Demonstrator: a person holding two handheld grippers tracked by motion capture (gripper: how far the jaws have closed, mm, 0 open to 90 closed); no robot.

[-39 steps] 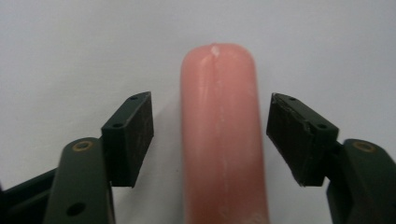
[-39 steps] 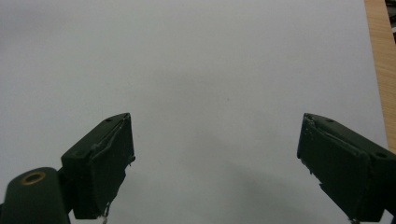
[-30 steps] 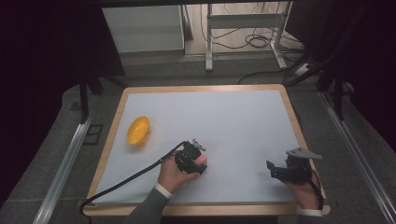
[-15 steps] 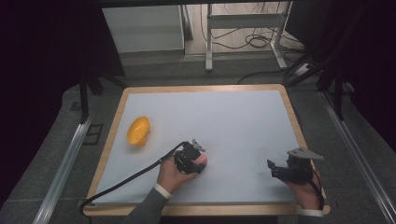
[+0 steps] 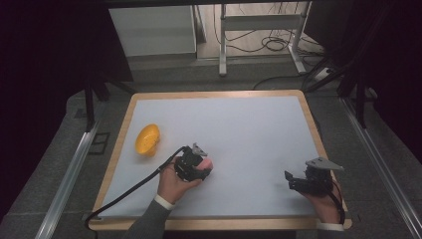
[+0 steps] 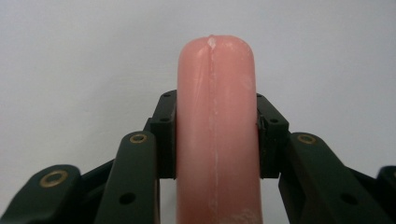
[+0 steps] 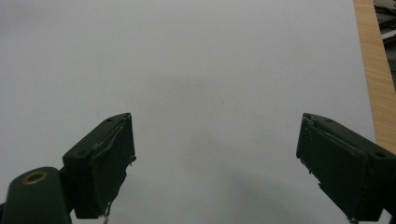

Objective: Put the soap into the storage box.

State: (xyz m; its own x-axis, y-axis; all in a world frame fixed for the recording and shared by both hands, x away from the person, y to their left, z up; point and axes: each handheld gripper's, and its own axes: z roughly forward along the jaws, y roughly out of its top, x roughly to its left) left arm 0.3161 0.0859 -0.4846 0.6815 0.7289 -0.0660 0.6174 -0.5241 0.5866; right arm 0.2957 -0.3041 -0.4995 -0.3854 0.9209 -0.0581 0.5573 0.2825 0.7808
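The left gripper [image 6: 215,140] had its 2 black jaws closed against the sides of a pink sausage-shaped object [image 6: 217,121], the pads pressing it on both flanks. In the left gripper view the pink object ran lengthwise between the jaws, its rounded end projecting beyond the pads, with a pale seam line down its middle. Behind it lay the plain white surface. The jaws had just been closing, with the pink object between them.

In the high view the left gripper [image 5: 195,166] was held in the person's left hand [image 5: 174,184] over the lower left-centre of the white table mat [image 5: 239,129]. A small part of the pink object [image 5: 206,164] showed at the gripper's far side. Whether the object rested on the mat or was clear of it could not be determined. A black cable [image 5: 129,191] trailed from this gripper toward the near left corner of the table.

The right gripper [image 7: 215,158] stood wide open with nothing between its jaws, above bare white mat. In the high view the right gripper [image 5: 303,180] sat near the lower right edge of the mat, well apart from the left one, with a grey three-cornered plate [image 5: 323,163] on top.

An orange rounded object [image 5: 148,139] lay on the mat near its left edge, apart from both grippers. The mat was framed by a wooden table border [image 5: 124,129].
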